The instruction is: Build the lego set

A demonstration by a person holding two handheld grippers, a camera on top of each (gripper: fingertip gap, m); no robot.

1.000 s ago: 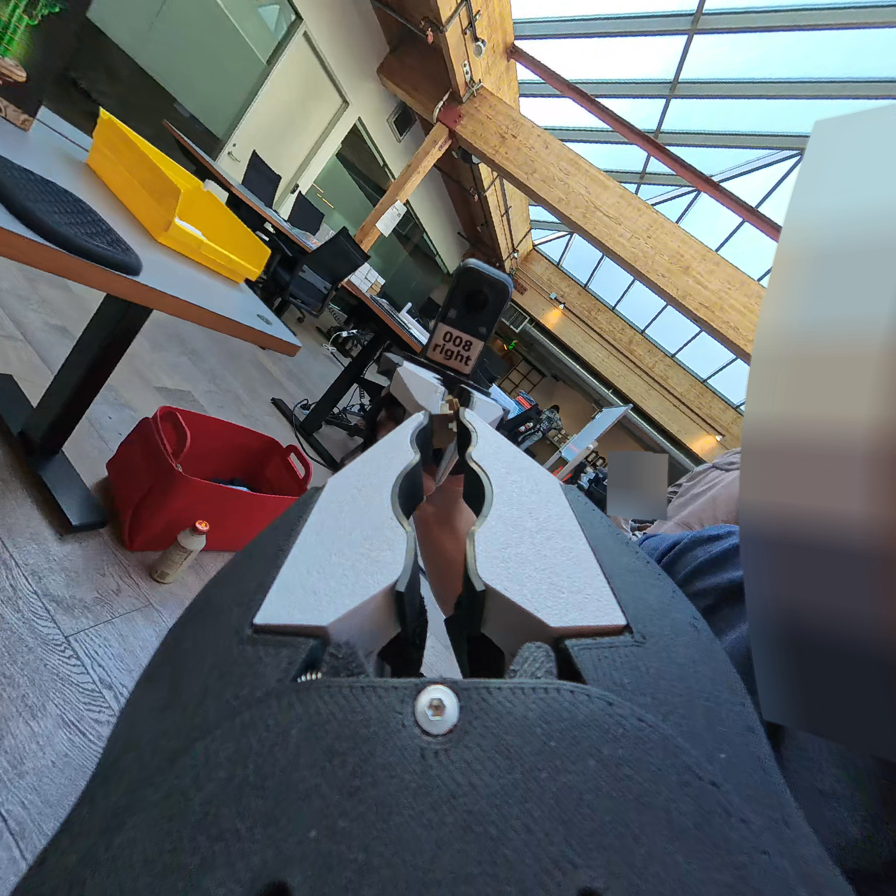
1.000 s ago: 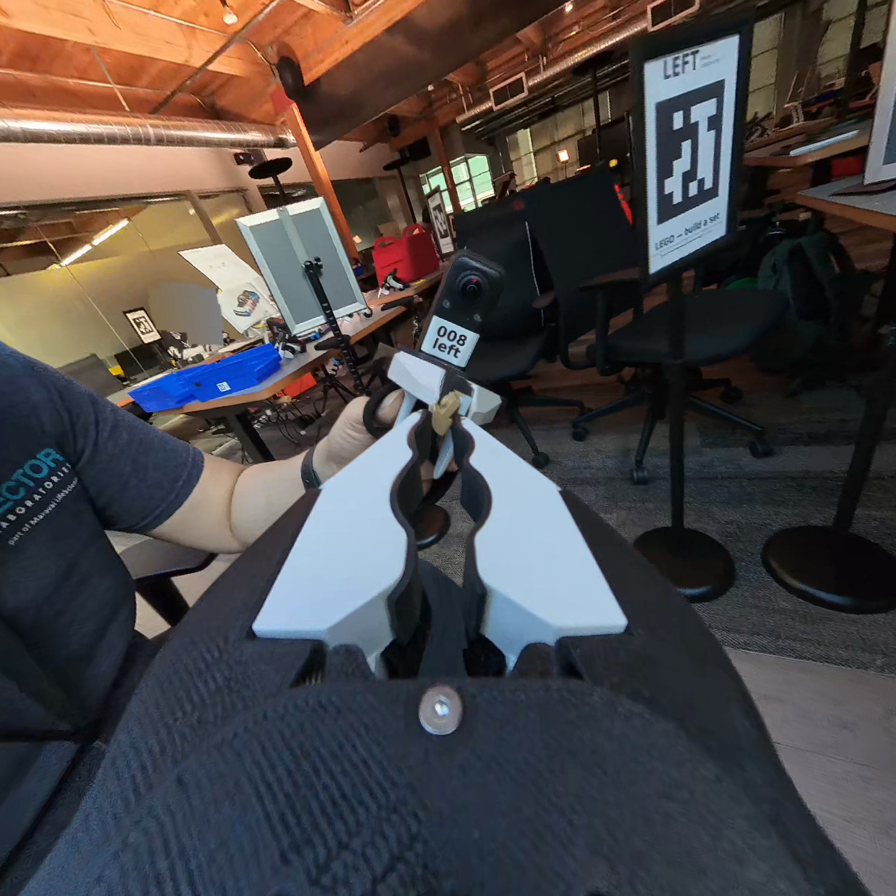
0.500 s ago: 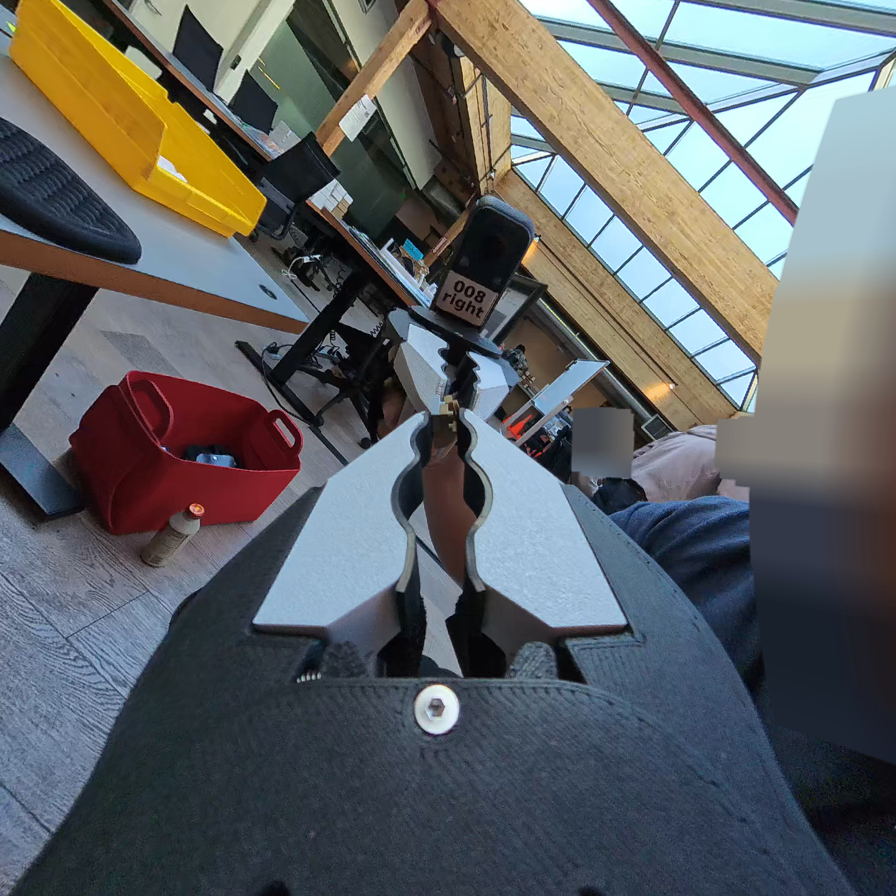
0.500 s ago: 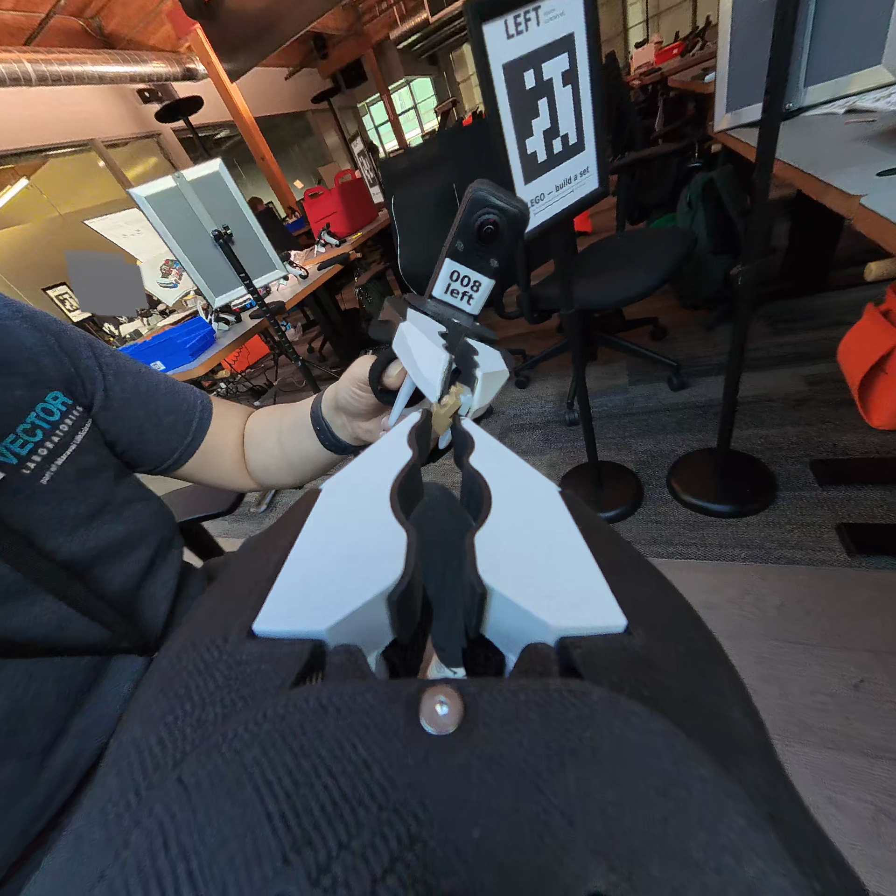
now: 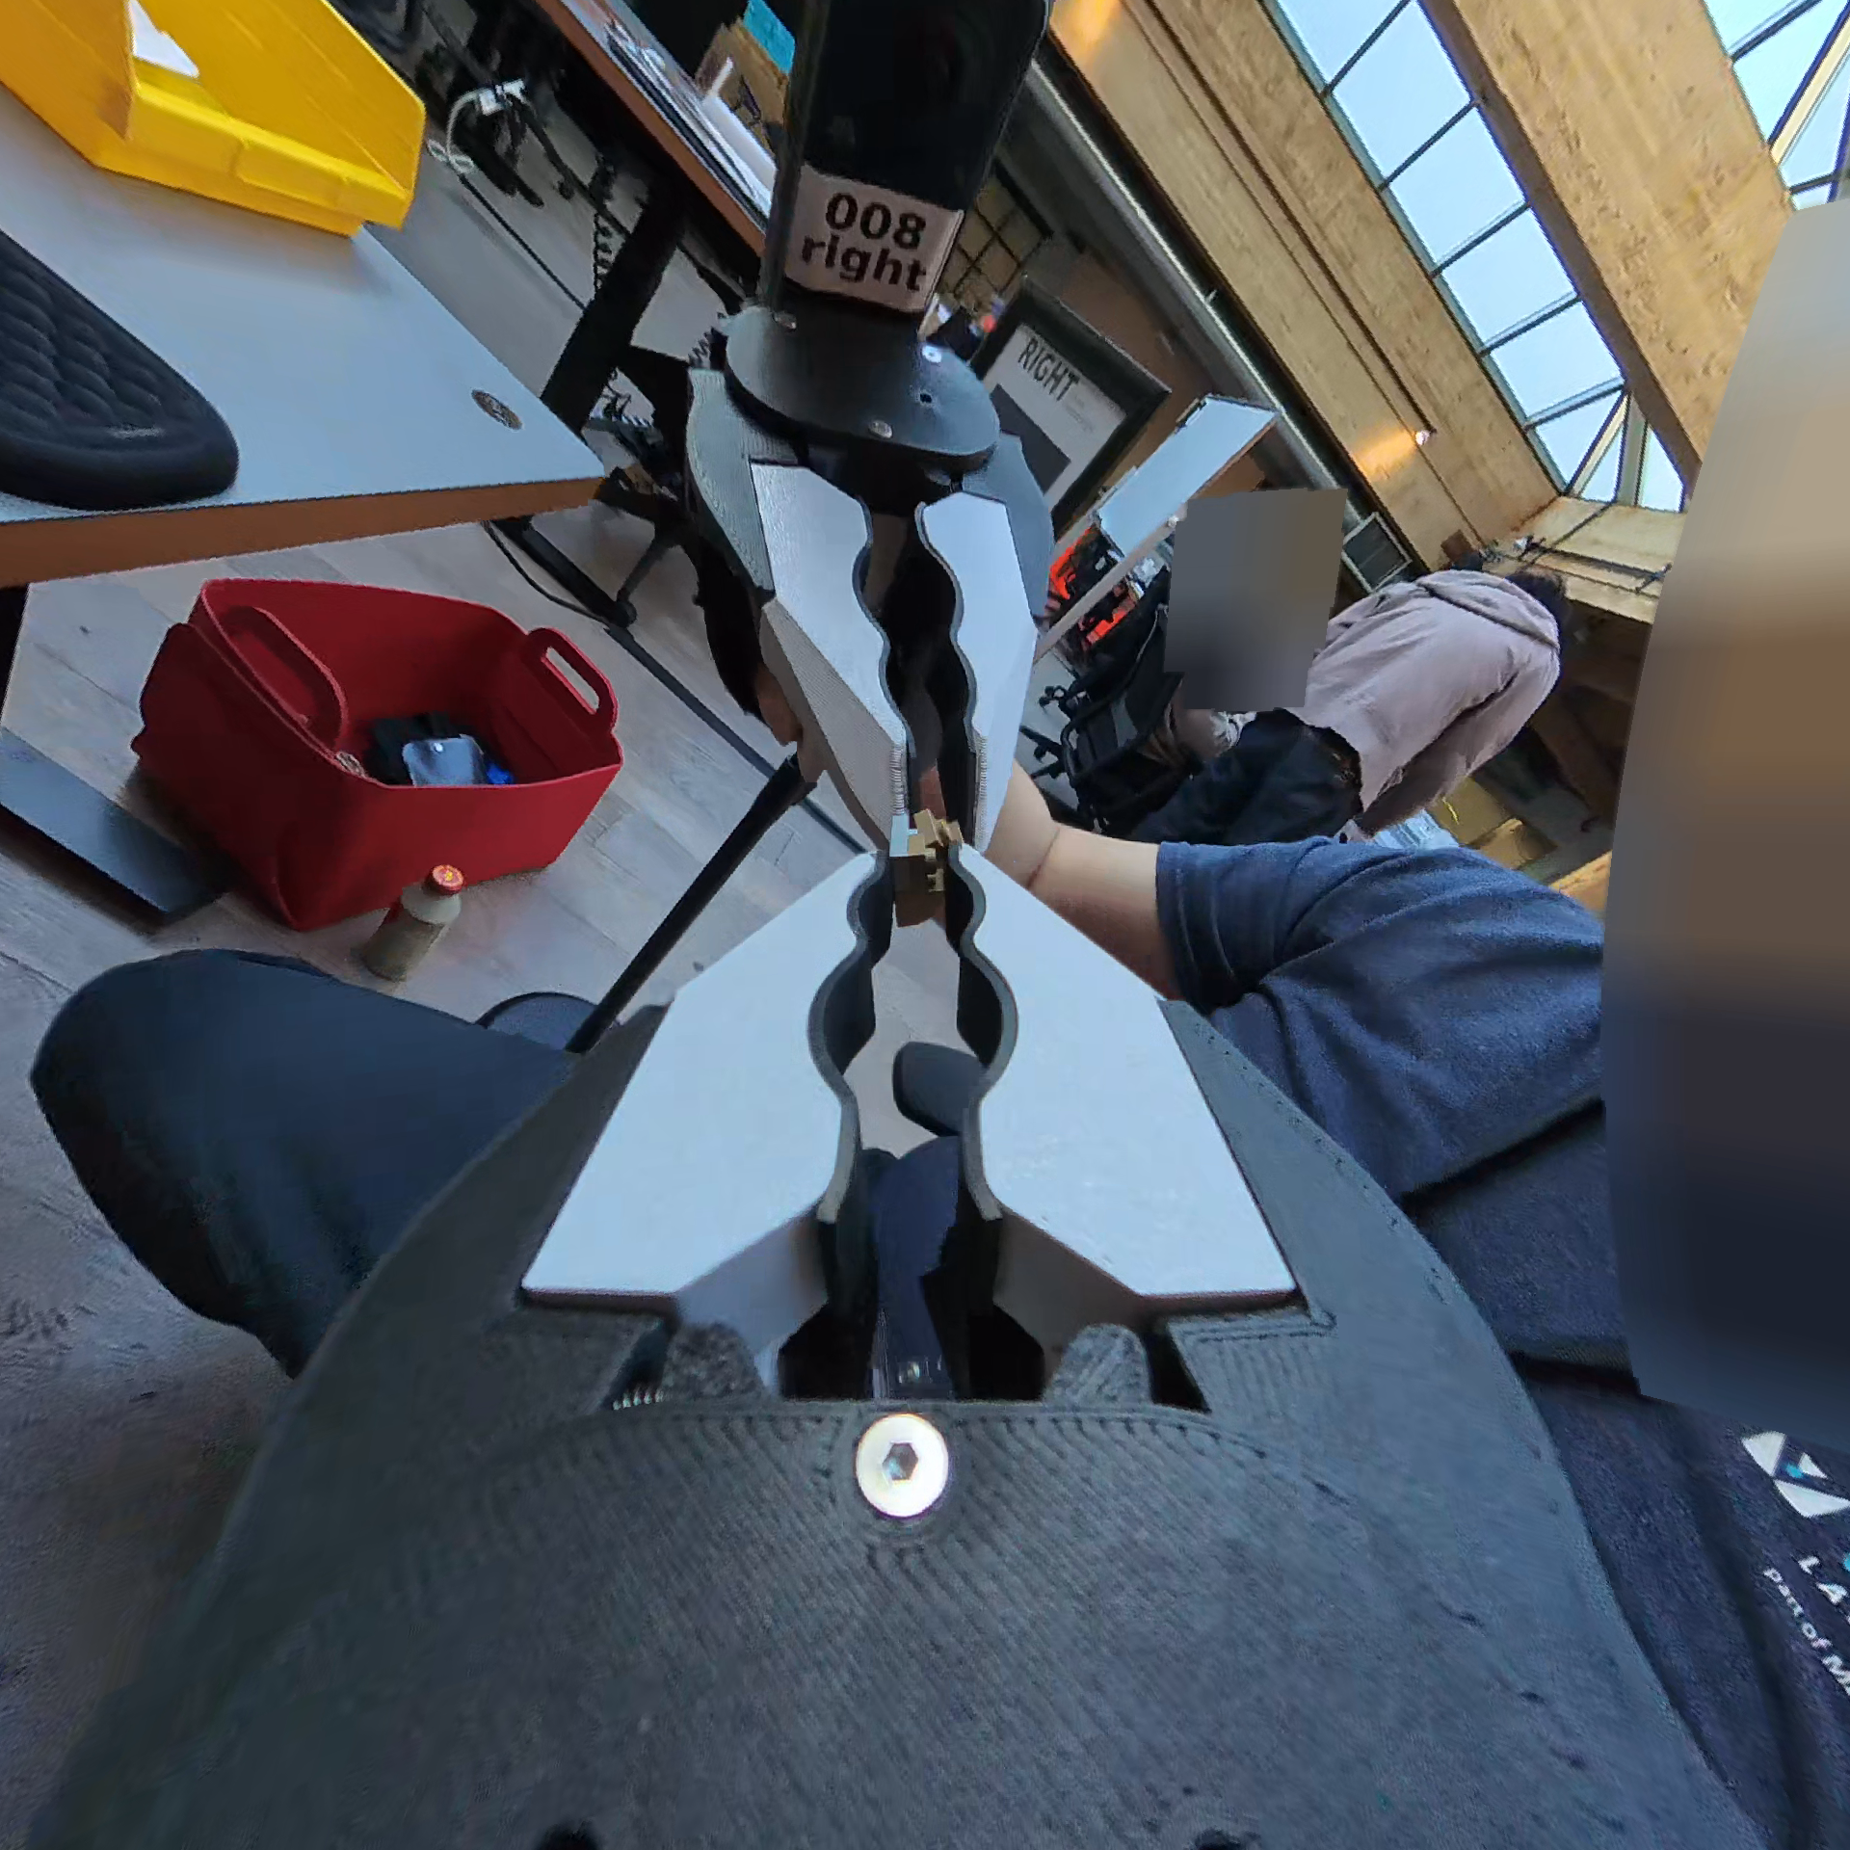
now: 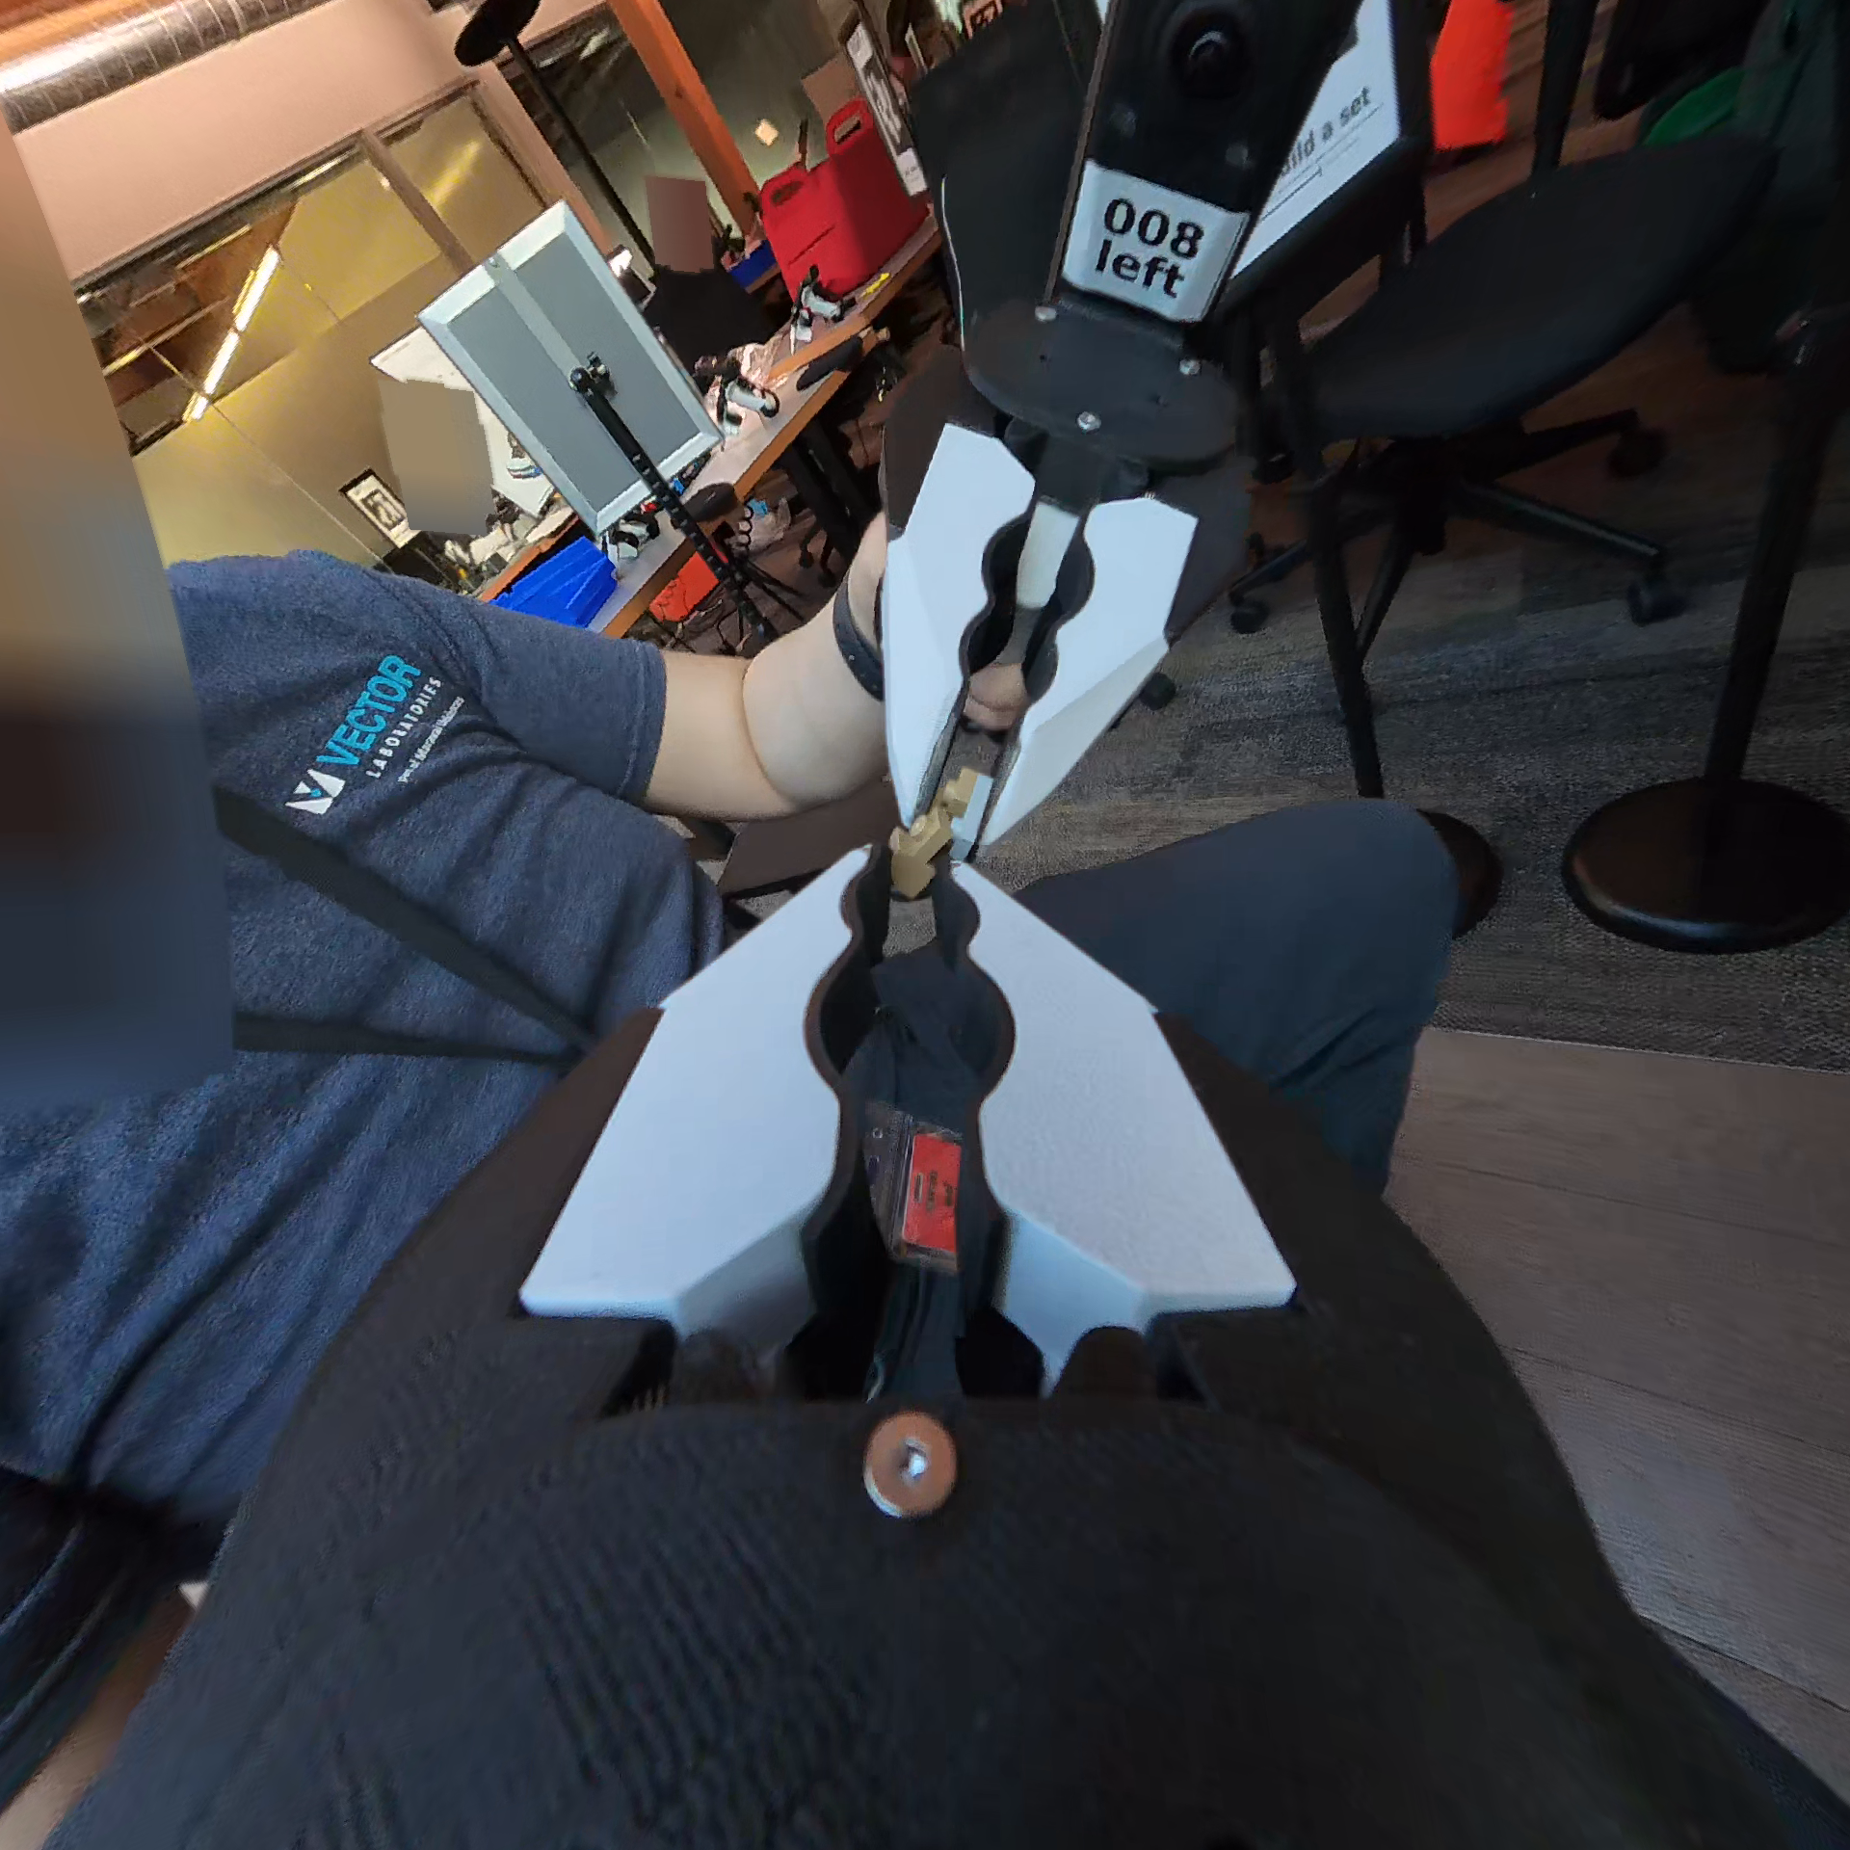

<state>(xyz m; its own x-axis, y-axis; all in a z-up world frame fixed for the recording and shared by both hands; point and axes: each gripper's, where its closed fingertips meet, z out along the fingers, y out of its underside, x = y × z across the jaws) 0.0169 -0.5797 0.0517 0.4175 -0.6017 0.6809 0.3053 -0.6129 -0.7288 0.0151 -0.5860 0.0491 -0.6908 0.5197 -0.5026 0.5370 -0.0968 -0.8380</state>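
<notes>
Two grippers meet tip to tip on tan lego.
The left gripper (image 5: 919, 881) is clamped on a tan lego piece (image 5: 916, 873); the right gripper (image 6: 913, 869) pinches another tan piece (image 6: 916, 856), seemingly pressed against the first, above the person's lap (image 6: 1251, 921).

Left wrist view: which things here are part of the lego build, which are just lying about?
In the job:
- tan lego pieces, pinched between both tips
- left gripper
- right gripper

Lying about:
- red bin on the floor
- small bottle beside it
- yellow tray on the desk
</notes>
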